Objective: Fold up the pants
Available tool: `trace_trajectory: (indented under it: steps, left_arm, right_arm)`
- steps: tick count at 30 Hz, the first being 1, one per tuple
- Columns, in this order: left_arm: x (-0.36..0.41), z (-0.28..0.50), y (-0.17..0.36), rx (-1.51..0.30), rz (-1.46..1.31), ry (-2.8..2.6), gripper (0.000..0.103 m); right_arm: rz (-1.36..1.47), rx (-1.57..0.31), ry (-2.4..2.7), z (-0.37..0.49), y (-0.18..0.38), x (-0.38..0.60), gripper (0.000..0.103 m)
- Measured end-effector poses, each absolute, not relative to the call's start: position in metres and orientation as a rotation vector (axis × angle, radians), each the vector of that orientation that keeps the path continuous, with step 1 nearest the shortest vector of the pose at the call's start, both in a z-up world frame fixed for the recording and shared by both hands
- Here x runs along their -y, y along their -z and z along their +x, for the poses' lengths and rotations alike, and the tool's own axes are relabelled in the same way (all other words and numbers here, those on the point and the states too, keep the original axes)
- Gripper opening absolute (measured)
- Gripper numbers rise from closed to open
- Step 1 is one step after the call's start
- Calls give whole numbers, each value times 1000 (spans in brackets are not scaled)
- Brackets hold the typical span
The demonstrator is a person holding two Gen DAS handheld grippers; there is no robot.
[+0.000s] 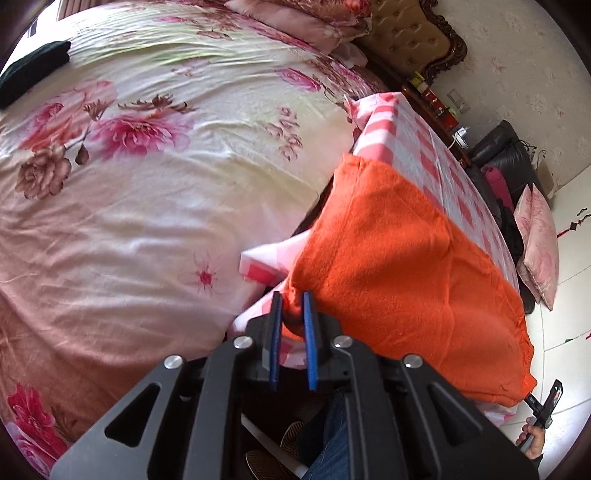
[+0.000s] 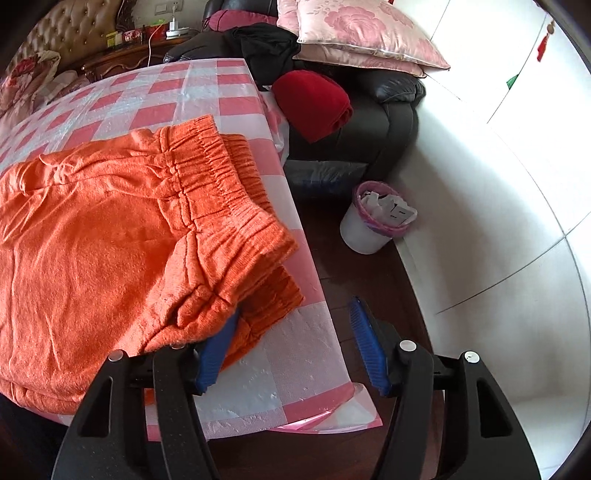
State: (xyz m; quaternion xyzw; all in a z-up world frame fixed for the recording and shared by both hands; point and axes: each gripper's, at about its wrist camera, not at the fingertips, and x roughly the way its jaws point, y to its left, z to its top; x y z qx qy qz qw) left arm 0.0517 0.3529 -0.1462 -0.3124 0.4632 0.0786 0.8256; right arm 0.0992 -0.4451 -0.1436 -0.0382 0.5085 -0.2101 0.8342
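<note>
Orange pants (image 1: 399, 266) lie folded on a table with a pink-and-white checked cloth (image 1: 417, 125). My left gripper (image 1: 293, 306) is shut on a corner of the pants at the table's near edge. In the right wrist view the elastic waistband (image 2: 218, 192) lies on top near the table's right edge (image 2: 303, 280). My right gripper (image 2: 295, 325) is open at the waistband corner; its left finger (image 2: 218, 347) touches the fabric edge, its right finger (image 2: 365, 339) hangs past the table edge. The right gripper also shows small in the left wrist view (image 1: 546, 402).
A bed with a floral sheet (image 1: 147, 166) lies left of the table. A black sofa (image 2: 388, 110) with pink cushions (image 2: 362, 33) and a red garment (image 2: 314, 103) stands behind the table. A white waste bin (image 2: 369, 221) sits on the floor at the right.
</note>
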Motion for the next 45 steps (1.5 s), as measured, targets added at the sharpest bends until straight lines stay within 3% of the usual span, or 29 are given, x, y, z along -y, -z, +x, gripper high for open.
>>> trace_trajectory:
  steps: [1,6,8,13,15,16,17,19,26,27,29,33,34,35,37,40,43,45]
  left_arm:
    - [-354,50,144,-975,-660,-178,24]
    - [-369,80,110,-864,-598,-124,26]
    - [-368,112,106,-874,-551,-64,41]
    - [-370,177,129,-932,-540,37,43]
    - [-373,191,140,-956,-577,58,40]
    - [-374,196,144,-960,-605,91,33]
    - [-373,201,148,-979,-621,129,18]
    - [-374,205,149,-983,-621,120,8]
    - [-377,211,149,-982,-586,60,7]
    - [-377,210,150,-987,-588,54,8]
    - [-379,207,149,-984,-568,-14,32]
    - [-372,187,118,-867,-496,-114,36]
    - [-364,183,107,-823,-457,-111,45]
    - [-348,178,94,-771,-374,-126,59]
    - [-319,169,82,-709,-264,-98,69]
    - [-278,155,77,-717,-114,-95,69]
    - [-265,145,77,-736,-146,-144,68]
    - [-257,137,79,-747,-179,-122,48]
  right_arm:
    - [-88,-1080,446,100,143,444,59]
    - [-123,-1098,462,106,143,439,59]
    - [-134,-1105,469,108,143,437,59]
    - [-146,-1124,488,111,143,434,59]
    - [-144,-1129,494,112,143,434,59]
    - [-145,-1132,498,113,143,434,59]
    - [-149,-1134,501,113,143,433,59]
    - [-160,-1139,507,116,144,432,59]
    - [-165,-1145,520,117,145,430,59]
    - [-164,-1145,522,117,145,430,59]
    - [-159,-1143,520,116,145,430,59]
    - [-109,-1124,513,112,142,436,61]
    - [-98,-1117,513,109,140,436,62]
    - [-90,-1106,518,104,137,436,64]
    - [-99,-1096,582,86,128,435,69]
    - [-99,-1021,733,51,109,433,70]
    - [-69,-888,579,36,91,404,70]
    - [-120,-837,506,46,88,382,71]
